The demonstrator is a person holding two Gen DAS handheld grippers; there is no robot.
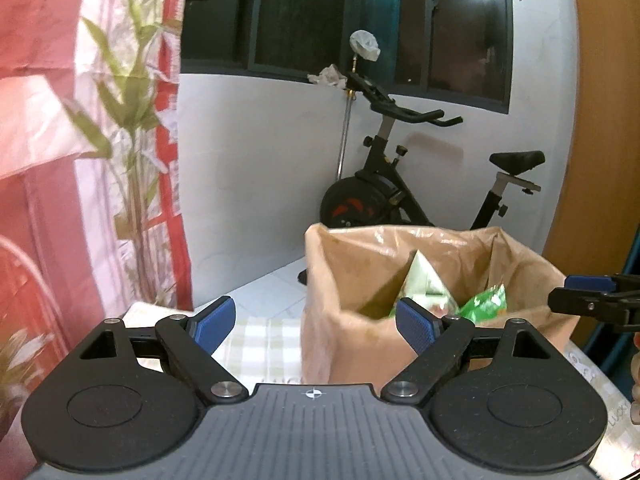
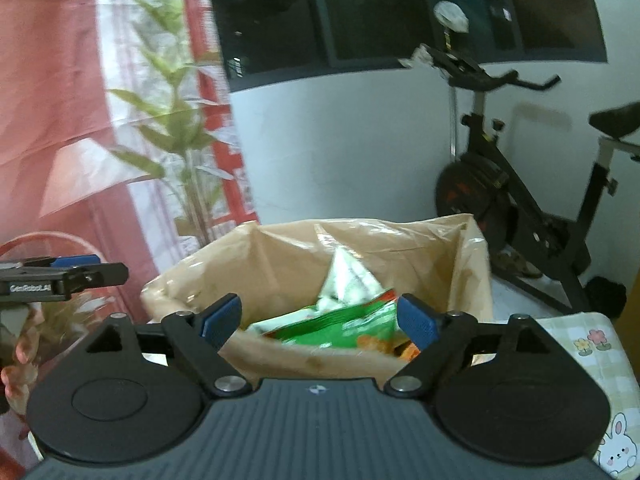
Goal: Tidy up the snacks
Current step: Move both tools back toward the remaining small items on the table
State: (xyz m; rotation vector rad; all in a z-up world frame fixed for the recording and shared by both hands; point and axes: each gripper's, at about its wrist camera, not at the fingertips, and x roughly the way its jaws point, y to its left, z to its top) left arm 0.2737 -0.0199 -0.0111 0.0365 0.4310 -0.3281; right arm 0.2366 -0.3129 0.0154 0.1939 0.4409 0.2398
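With the green snack packets [image 2: 340,326] already lying inside the open brown paper bag [image 2: 280,248], the right gripper [image 2: 320,320] hovers just above its near rim and the left gripper [image 1: 316,324] beside it, both with jaws apart and empty, probably free to fetch more.

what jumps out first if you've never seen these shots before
A brown bag stands open in the middle, on a checked cloth, with green snack packets piled inside. Both grippers, left and right, face it with blue fingers spread and nothing between them. Behind, a black bike stands by the white wall under a dark window, and a red curtain fills the left.
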